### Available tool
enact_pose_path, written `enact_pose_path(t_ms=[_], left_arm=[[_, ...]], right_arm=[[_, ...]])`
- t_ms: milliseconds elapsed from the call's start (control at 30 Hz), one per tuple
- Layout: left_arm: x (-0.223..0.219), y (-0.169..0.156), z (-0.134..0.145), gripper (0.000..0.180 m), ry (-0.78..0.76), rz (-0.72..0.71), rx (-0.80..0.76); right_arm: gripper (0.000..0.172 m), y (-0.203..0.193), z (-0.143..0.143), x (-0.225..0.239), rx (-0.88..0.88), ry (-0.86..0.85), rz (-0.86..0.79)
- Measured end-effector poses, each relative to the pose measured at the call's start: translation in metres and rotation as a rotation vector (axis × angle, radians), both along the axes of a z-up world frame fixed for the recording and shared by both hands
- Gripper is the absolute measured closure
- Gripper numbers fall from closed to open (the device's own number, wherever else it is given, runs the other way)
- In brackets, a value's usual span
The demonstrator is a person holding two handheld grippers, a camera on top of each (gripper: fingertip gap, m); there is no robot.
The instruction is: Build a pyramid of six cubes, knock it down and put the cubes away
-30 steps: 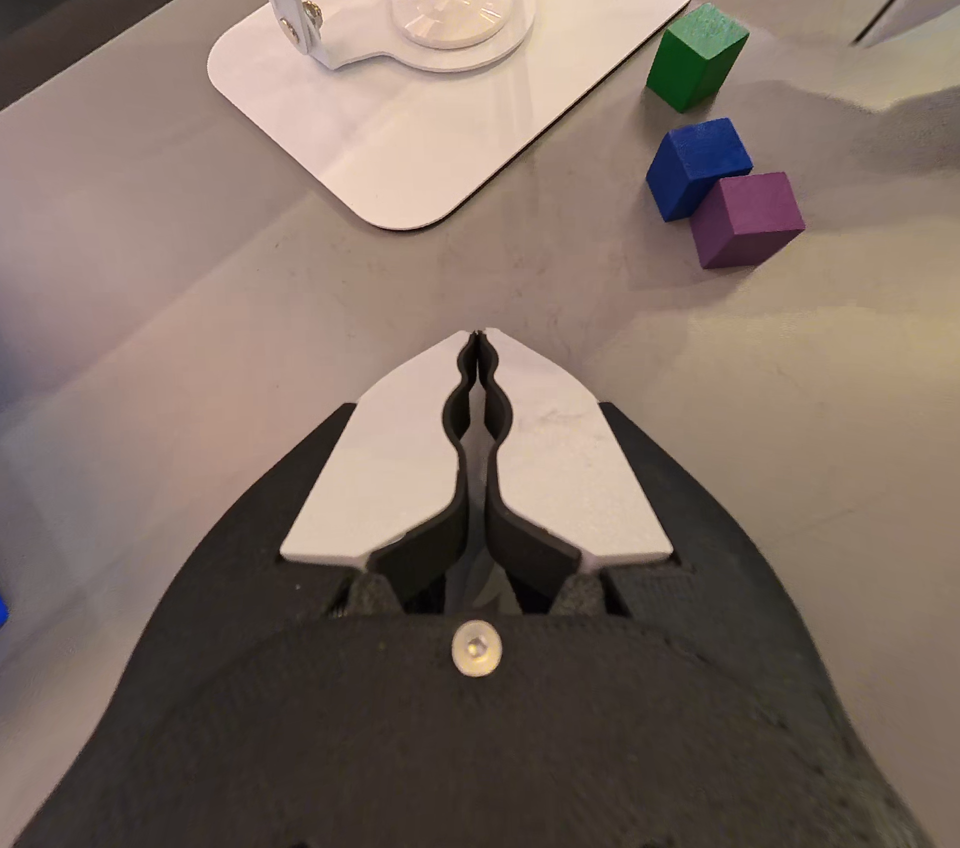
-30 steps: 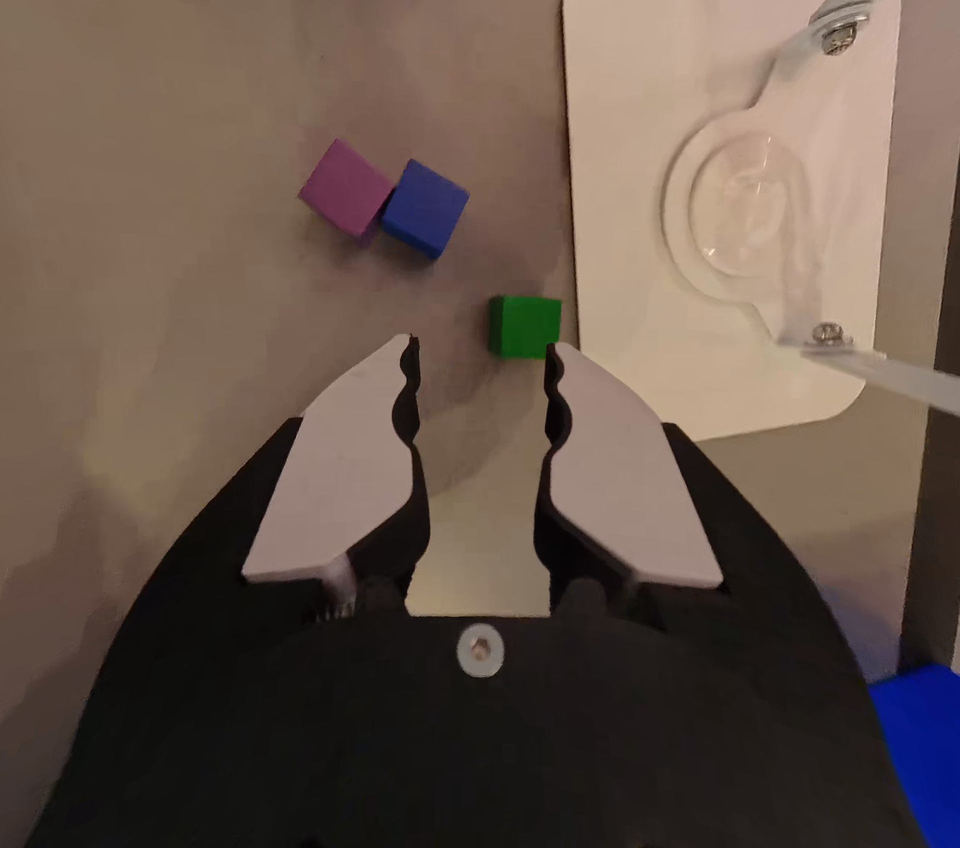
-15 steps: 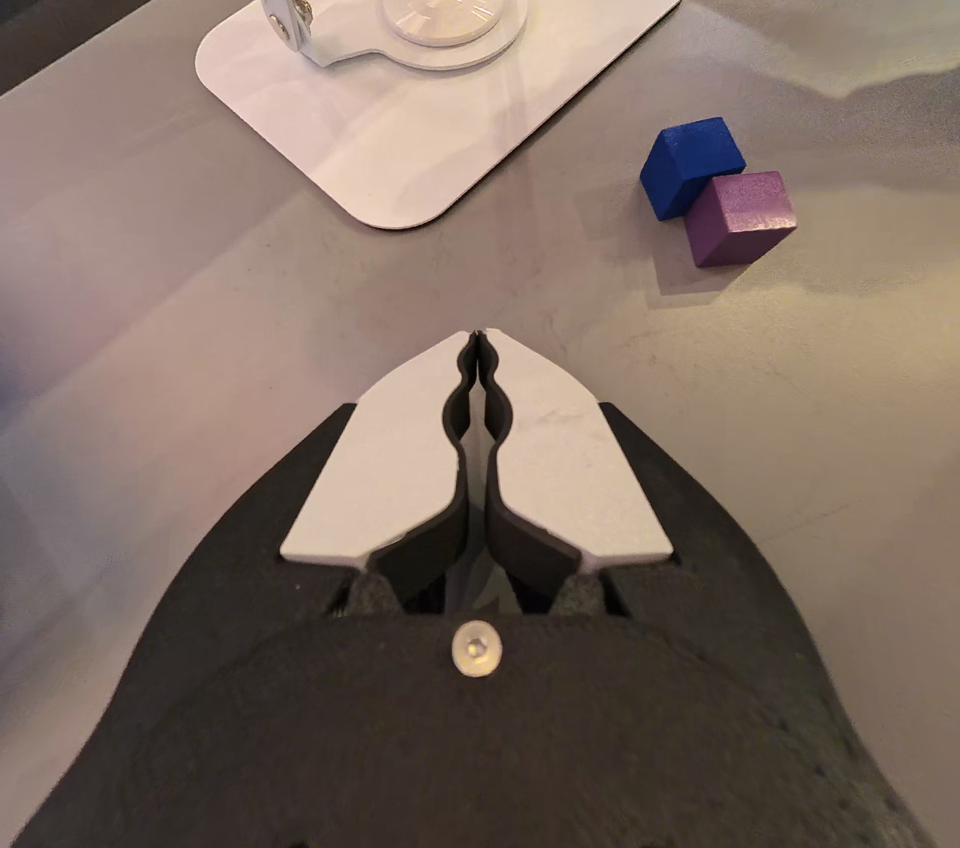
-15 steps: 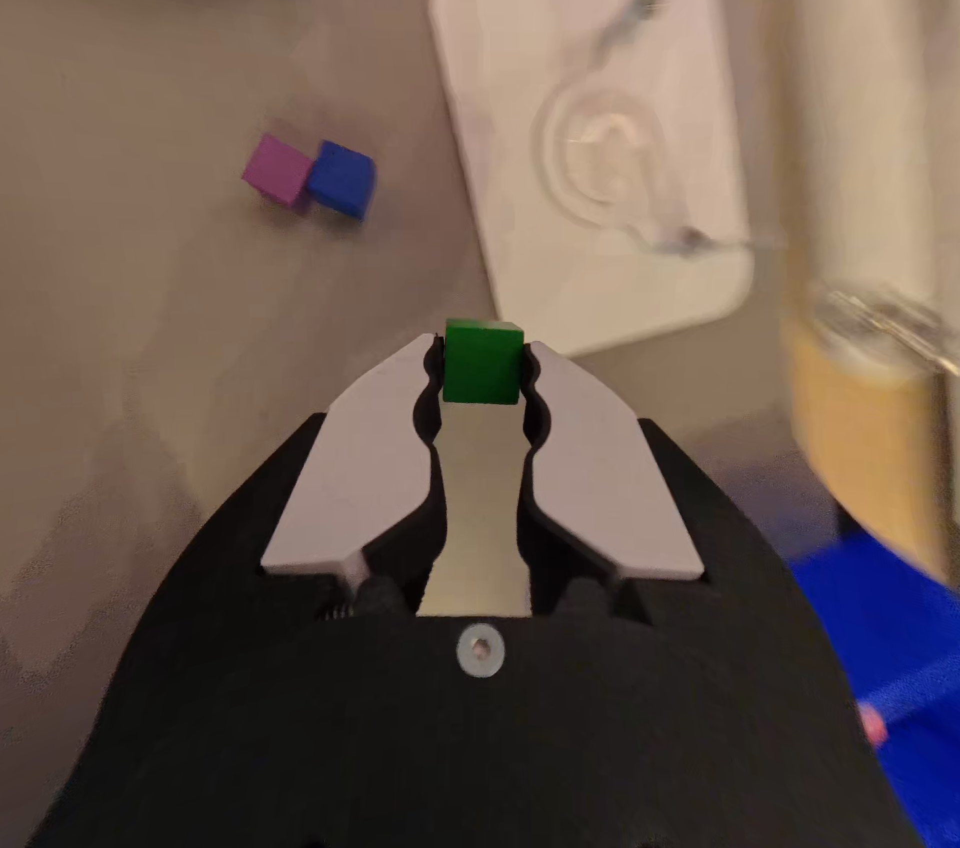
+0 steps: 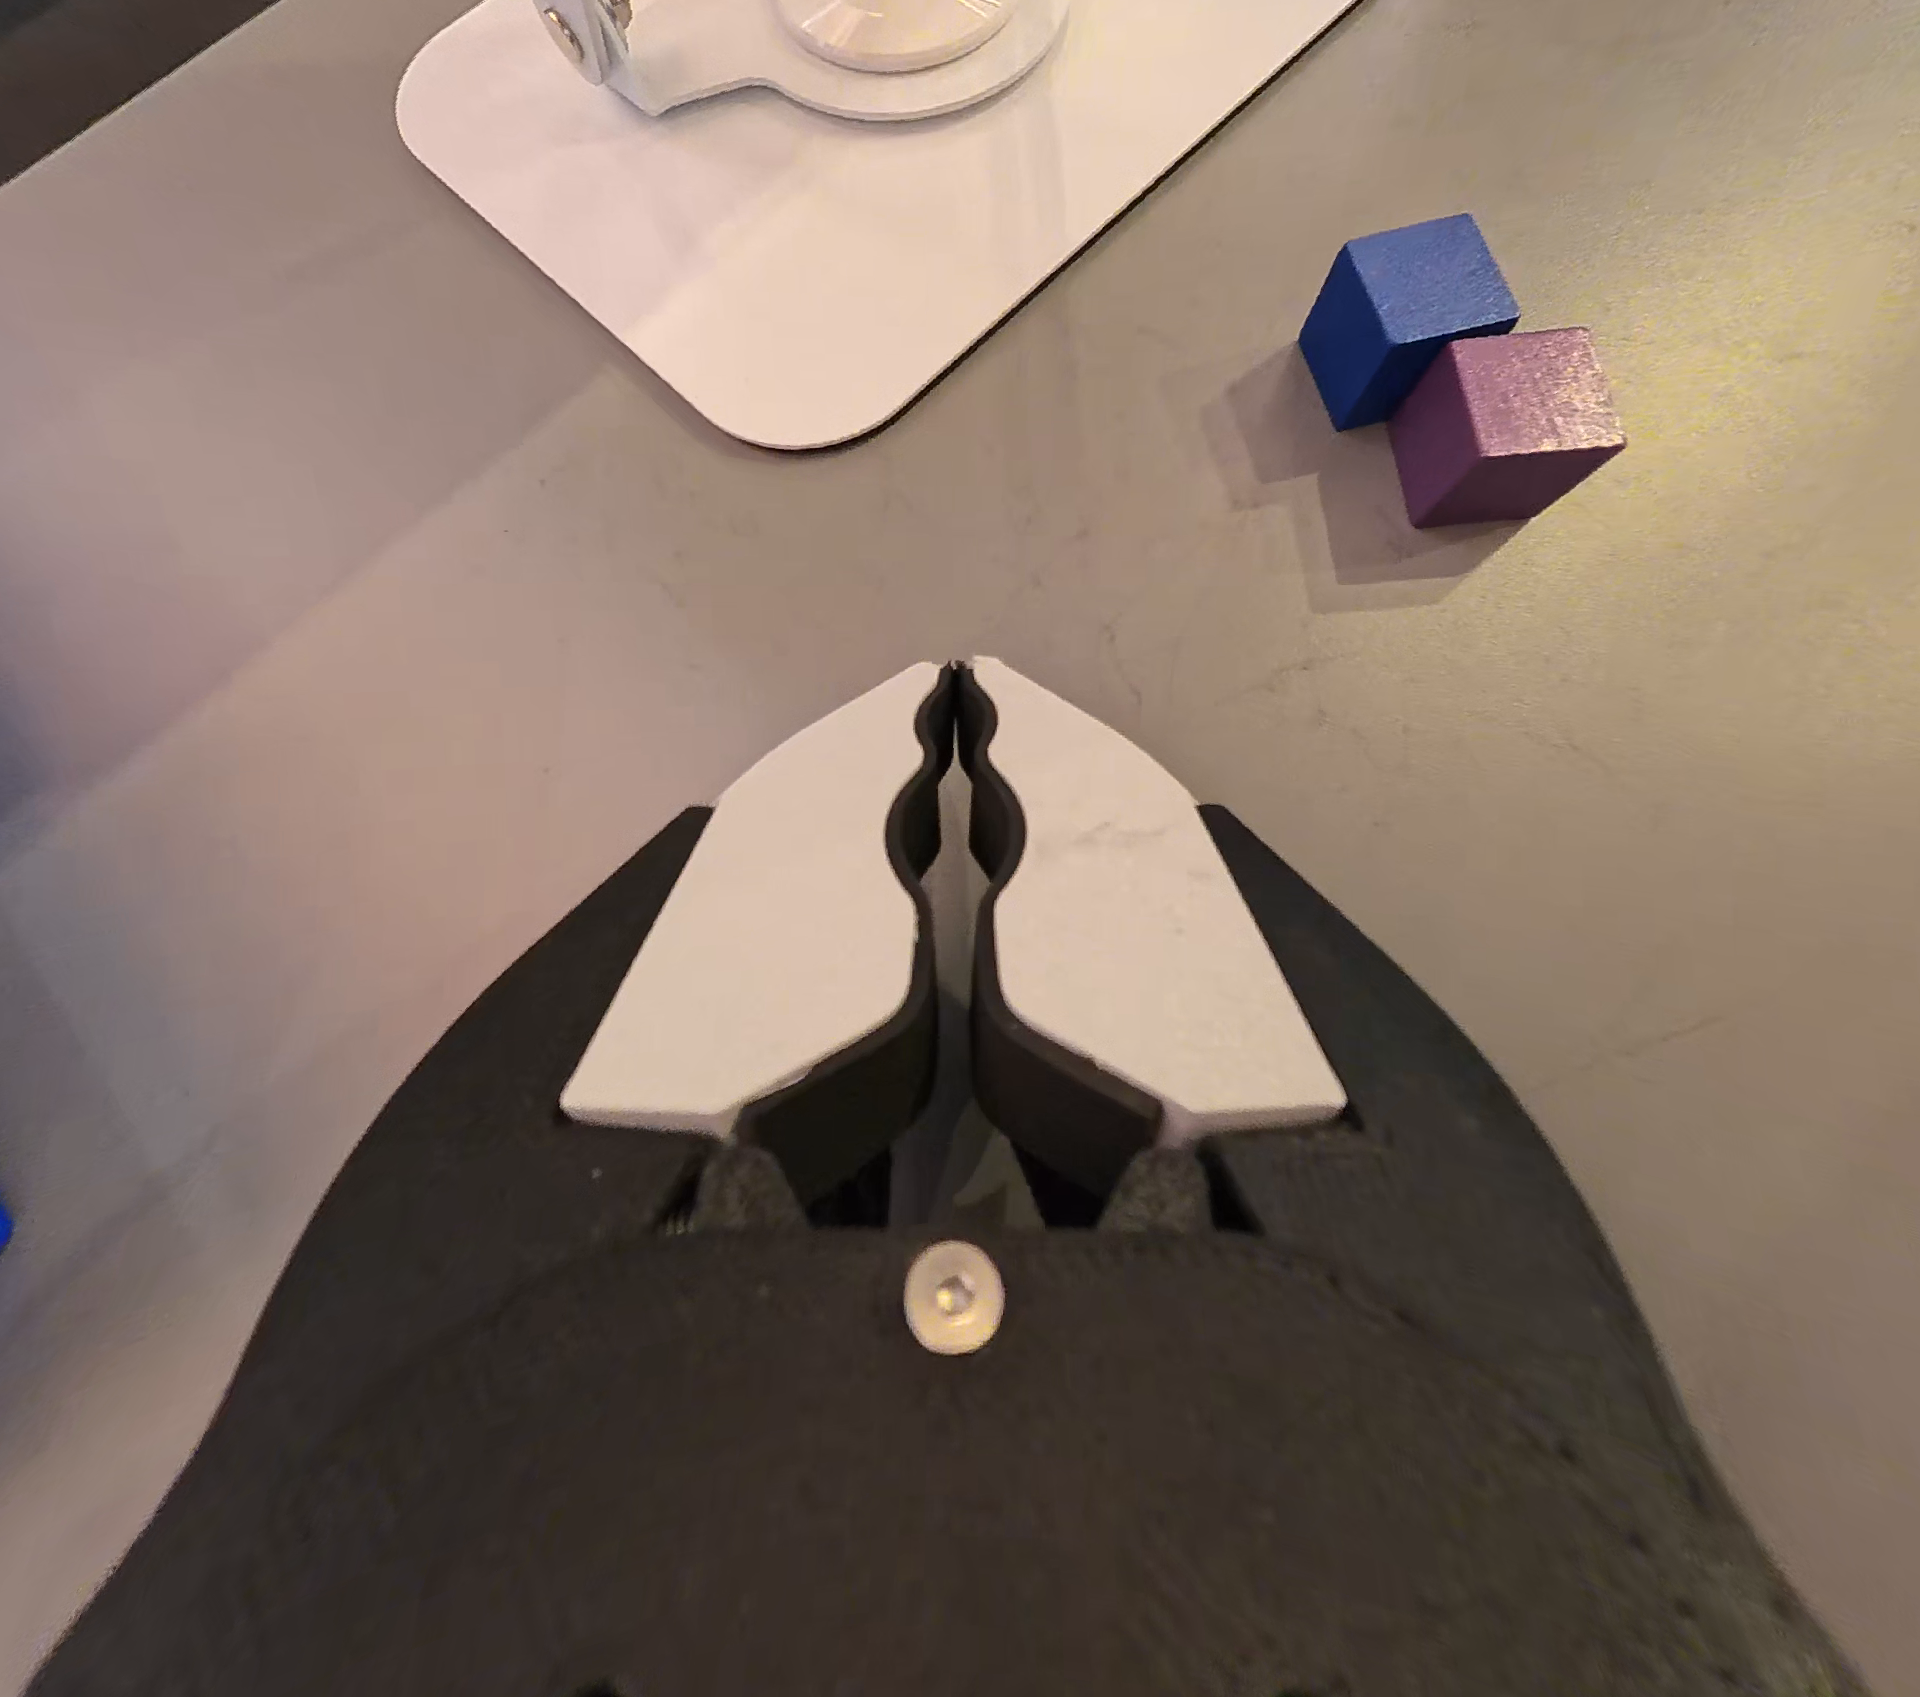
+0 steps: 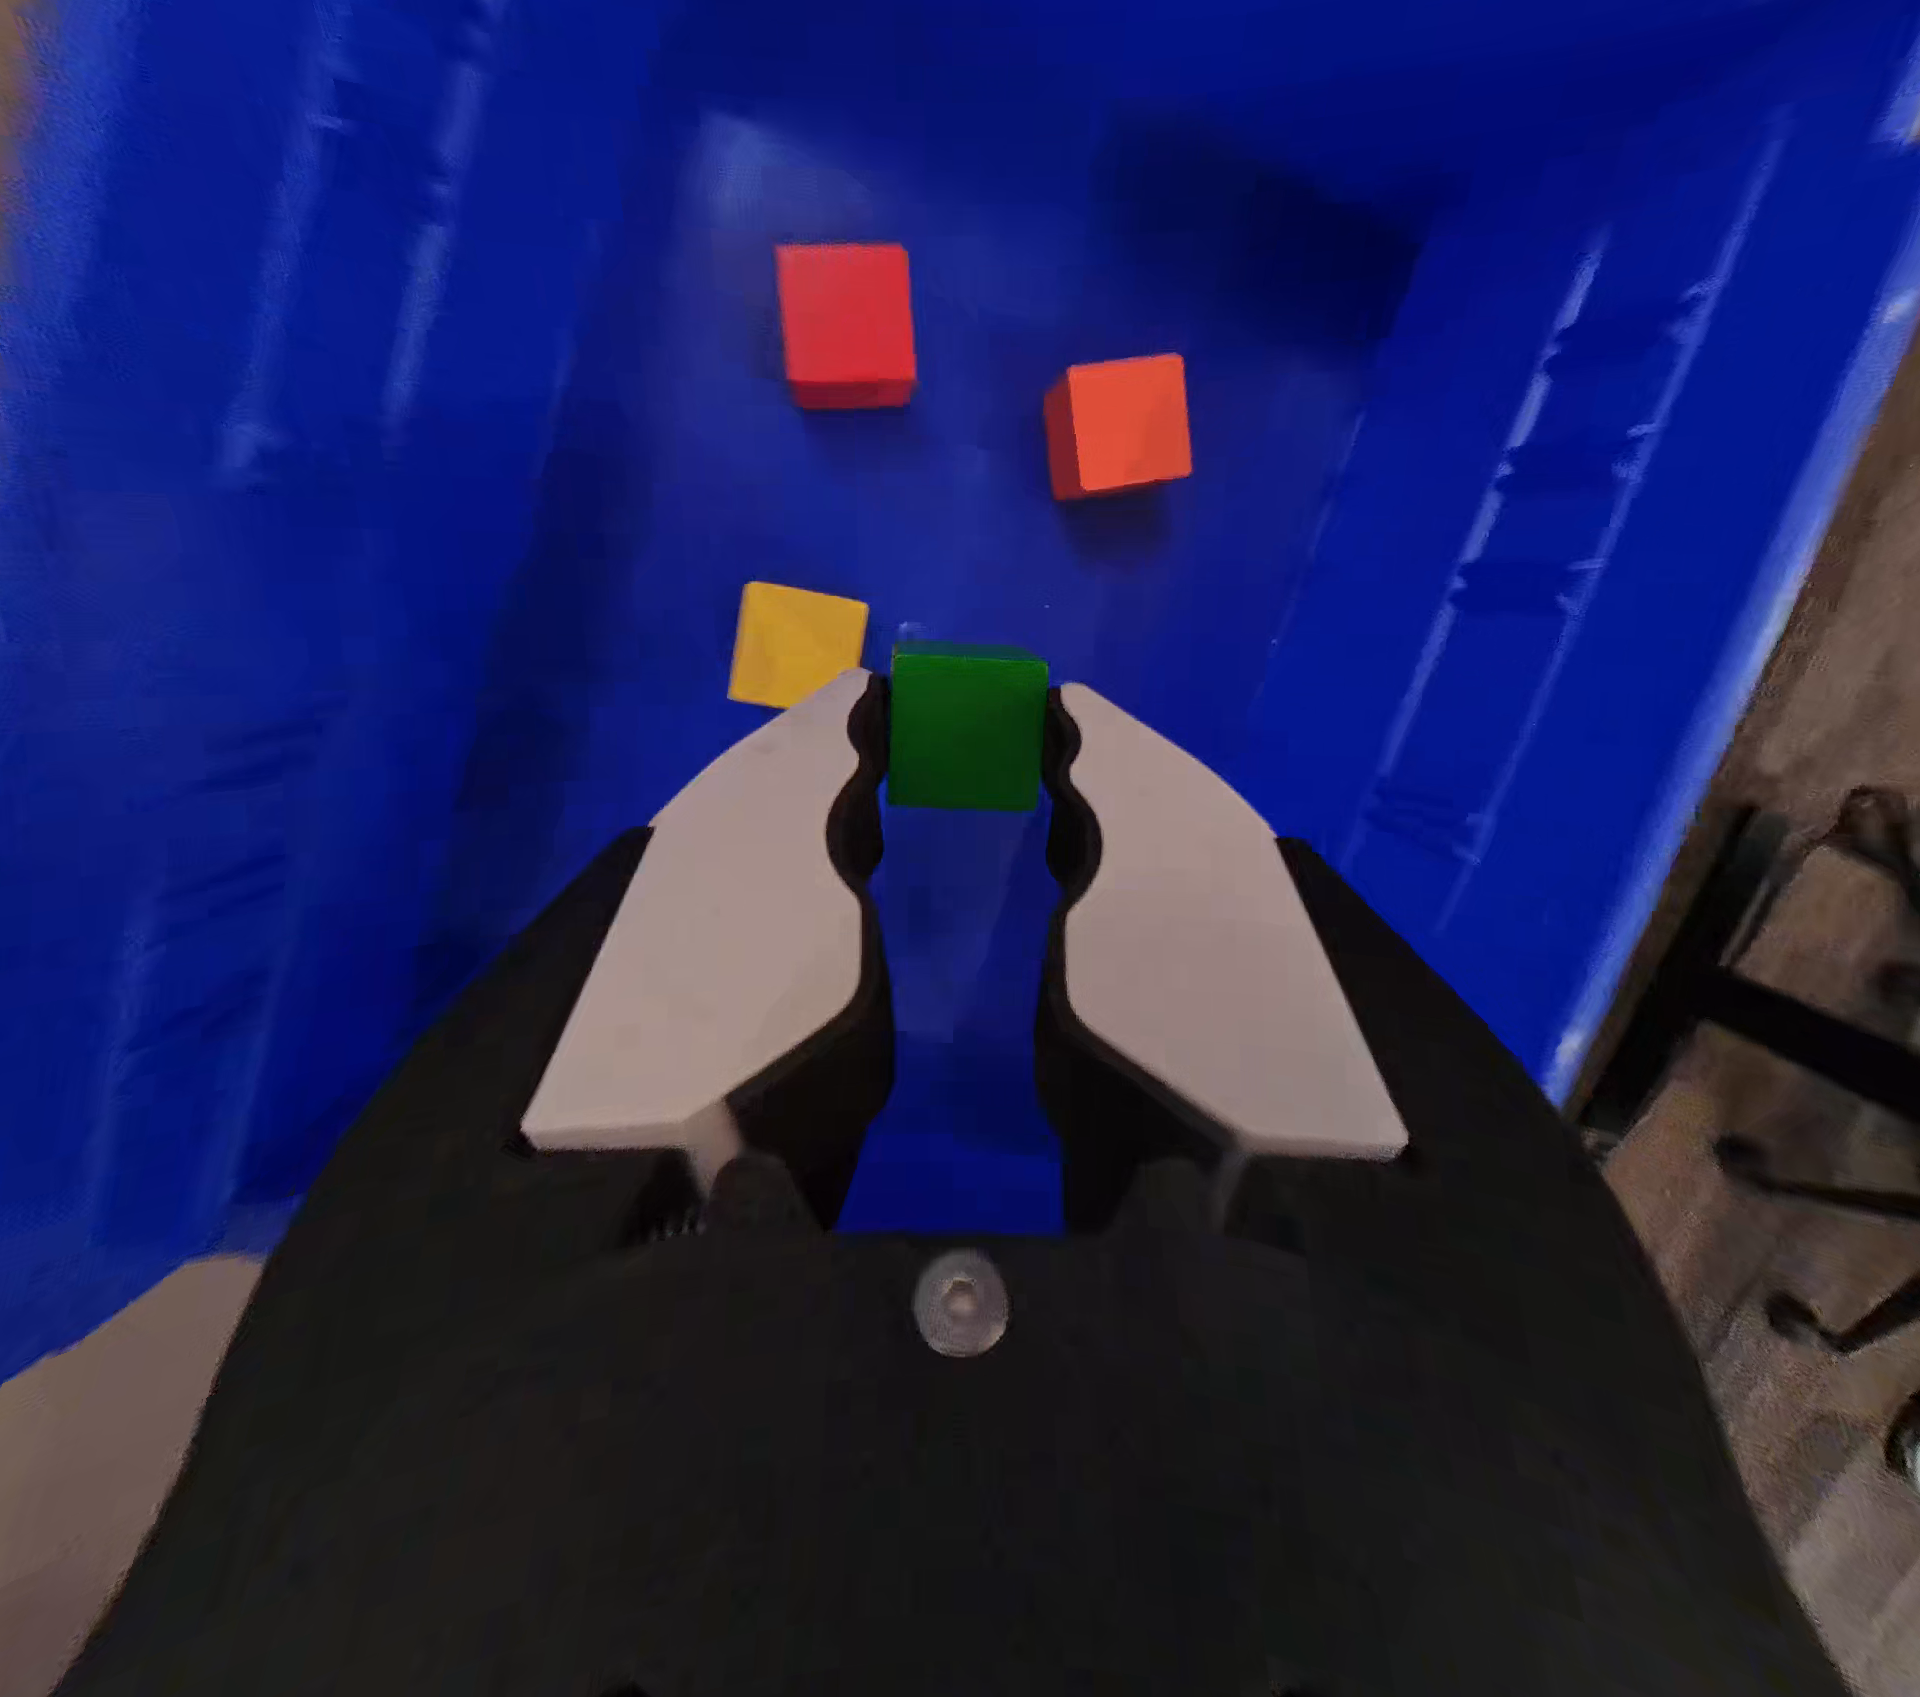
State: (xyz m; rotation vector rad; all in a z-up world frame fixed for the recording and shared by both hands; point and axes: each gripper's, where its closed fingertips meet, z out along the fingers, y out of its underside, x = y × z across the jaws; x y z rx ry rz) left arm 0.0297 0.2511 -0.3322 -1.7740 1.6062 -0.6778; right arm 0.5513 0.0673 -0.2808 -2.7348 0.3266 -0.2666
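step in hand: putting the cubes away; judged from the layout, the pyramid has been built and knocked down, and the clearing is about half done.
blue bin point(image 6: 416, 400): fills the right wrist view, seen from above; it is the place for the cubes.
worktop point(image 5: 1558, 816): grey, carries the two cubes not yet collected and a white base plate point(image 5: 831, 276) of a stand.
right gripper point(image 6: 966, 712): poised over the bin's inside, its pads clamped on both sides of a green cube point(image 6: 966, 728), which is clear of the bin floor.
left gripper point(image 5: 954, 671): fingertips together with nothing between them, above bare worktop.
cubes in bin: red cube point(image 6: 844, 322), orange cube point(image 6: 1122, 426) and yellow cube point(image 6: 795, 645) lie apart on the bin floor; the yellow one shows just left of the held green one.
cubes left out: blue cube point(image 5: 1403, 317) and purple cube point(image 5: 1507, 442) touching each other, right of the white plate and ahead of the left gripper.
next move: spreading the right fingers to drop the green cube, ideally onto bare floor beside the yellow one; then a trip back for the blue and purple pair, which need separating or a careful single pick.
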Motion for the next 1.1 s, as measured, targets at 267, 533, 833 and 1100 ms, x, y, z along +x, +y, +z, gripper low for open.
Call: enact_pose_path(t_ms=[267,533,833,1100], left_arm=[[0.000,-0.001,-0.003,0.180,0.020,-0.004,0.008],[0.000,0.000,-0.003,0.180,0.021,-0.003,0.005],[0.000,-0.001,-0.001,0.180,0.009,-0.012,0.005],[0.000,-0.003,-0.002,0.180,0.015,-0.023,0.004]], right_arm=[[0.133,-0.002,-0.049,0.027,-0.085,0.030,-0.074],[0.139,0.011,0.082,-0.078,0.147,-0.144,0.225],[0.127,0.050,0.061,-0.366,0.145,-0.085,1.173],[0.118,0.086,-0.020,-0.442,-0.003,-0.112,1.725]])
